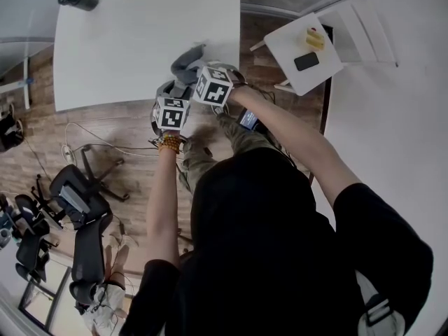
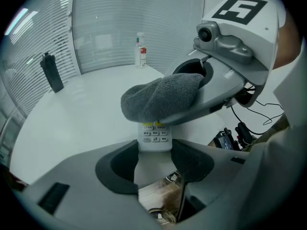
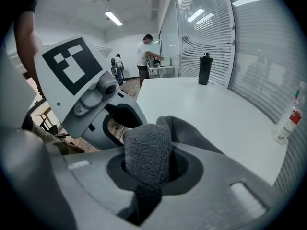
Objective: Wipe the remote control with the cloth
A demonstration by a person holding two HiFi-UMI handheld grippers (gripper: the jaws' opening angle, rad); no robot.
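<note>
My left gripper (image 2: 154, 153) is shut on a white remote control (image 2: 154, 134), held by its near end with the button face up, over the near edge of the white table (image 2: 81, 119). A grey cloth (image 2: 160, 97) lies on the remote's far part and hides it. My right gripper (image 3: 148, 169) is shut on that grey cloth (image 3: 148, 155), which bulges up between its jaws. From the head view, the two grippers (image 1: 171, 112) (image 1: 212, 85) meet at the table's near edge with the cloth (image 1: 183, 63) between them.
A dark bottle (image 2: 51, 72) stands at the table's far left and a small clear bottle (image 2: 140, 50) at the back. A side table (image 1: 301, 47) with a phone (image 1: 306, 61) is to the right. Office chairs (image 1: 80, 194) and cables lie on the wooden floor. People stand far off (image 3: 144, 56).
</note>
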